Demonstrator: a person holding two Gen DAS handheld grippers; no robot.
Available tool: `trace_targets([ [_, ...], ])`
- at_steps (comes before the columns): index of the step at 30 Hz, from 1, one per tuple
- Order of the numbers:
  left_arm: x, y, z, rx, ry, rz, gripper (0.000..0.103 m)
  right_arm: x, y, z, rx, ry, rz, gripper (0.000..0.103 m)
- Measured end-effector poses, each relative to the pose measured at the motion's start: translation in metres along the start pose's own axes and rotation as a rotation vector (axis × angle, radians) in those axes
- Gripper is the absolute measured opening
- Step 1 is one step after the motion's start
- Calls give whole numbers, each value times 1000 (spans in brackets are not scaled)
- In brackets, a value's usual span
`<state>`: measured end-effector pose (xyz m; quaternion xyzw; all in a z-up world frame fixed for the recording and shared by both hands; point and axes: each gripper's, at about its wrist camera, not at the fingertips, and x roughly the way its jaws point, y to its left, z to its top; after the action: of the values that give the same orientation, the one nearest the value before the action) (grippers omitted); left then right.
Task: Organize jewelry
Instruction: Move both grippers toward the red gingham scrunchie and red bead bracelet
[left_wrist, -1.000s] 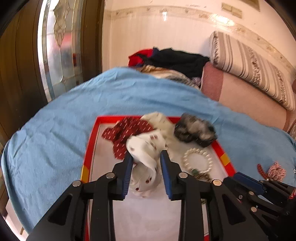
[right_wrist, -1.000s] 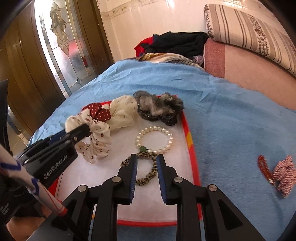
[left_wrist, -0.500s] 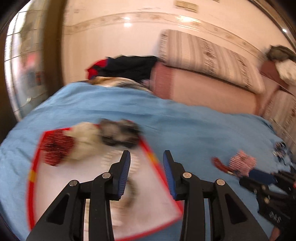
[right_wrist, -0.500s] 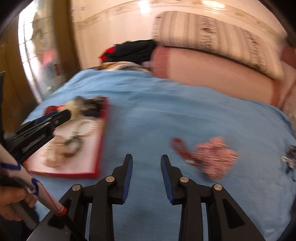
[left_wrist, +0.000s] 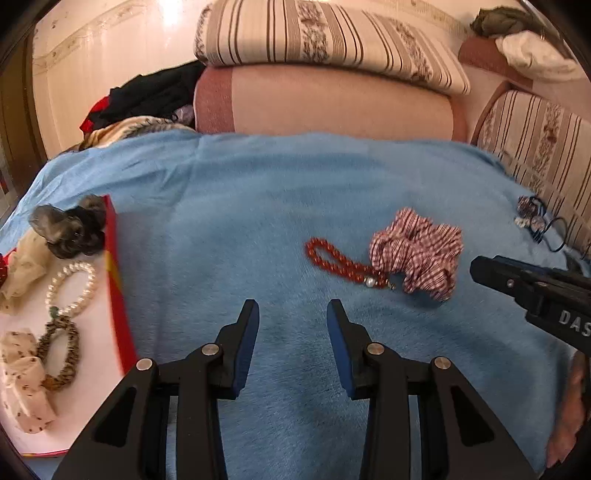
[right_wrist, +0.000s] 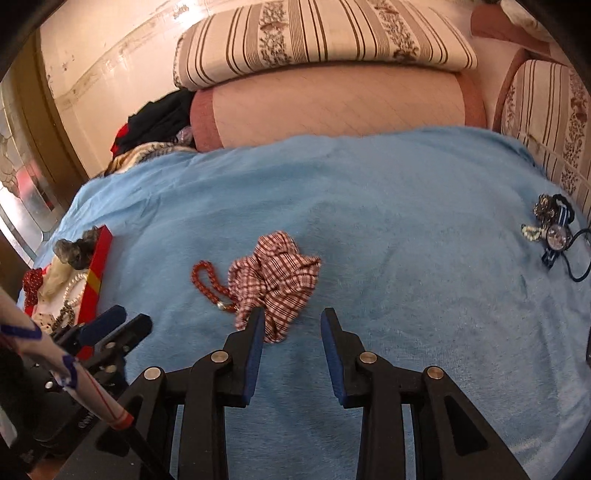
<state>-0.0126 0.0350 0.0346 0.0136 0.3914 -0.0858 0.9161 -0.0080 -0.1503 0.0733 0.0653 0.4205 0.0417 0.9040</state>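
1. Jewelry lies in 3 spots on the blue blanket (left_wrist: 258, 206) of the bed: a red bead bracelet (left_wrist: 341, 264) with 1 pearl-like bead touches a red-and-white checked scrunchie (left_wrist: 417, 253) near the middle.
2. We see the red-rimmed tray (left_wrist: 114, 280) at the left, holding a white pearl bracelet (left_wrist: 70, 288), a leopard-print hair tie (left_wrist: 61, 350), a cream dotted scrunchie (left_wrist: 22, 376) and a grey furry scrunchie (left_wrist: 70, 229).
3. We find a third small heap (right_wrist: 554, 229) at the far right edge: a watch-like disc, dark cords and pale beads, too tangled and small to sort out.
4. Our left gripper (left_wrist: 291, 310) hangs over bare blanket, its fingers partly apart and empty.
5. Our right gripper (right_wrist: 291, 317) has its fingers partly apart too; the left fingertip overlaps the checked scrunchie's edge in the right wrist view, but we cannot tell whether it touches, and nothing is clamped.
6. The tray's left side is cut off by the left wrist view's rim, and motion blur softens the tray rim and scrunchie.
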Motion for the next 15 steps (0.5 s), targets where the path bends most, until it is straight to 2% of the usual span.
trace_targets([
  [5, 23, 7, -3, -48, 84, -10, 37, 8, 1, -1, -9, 25, -8, 34],
  [8, 24, 13, -3, -84, 86, -27, 37, 12, 1, 0, -16, 35, -16, 35],
  [15, 27, 7, -3, -57, 93, -21, 43, 16, 4, -1, -39, 37, -46, 36],
])
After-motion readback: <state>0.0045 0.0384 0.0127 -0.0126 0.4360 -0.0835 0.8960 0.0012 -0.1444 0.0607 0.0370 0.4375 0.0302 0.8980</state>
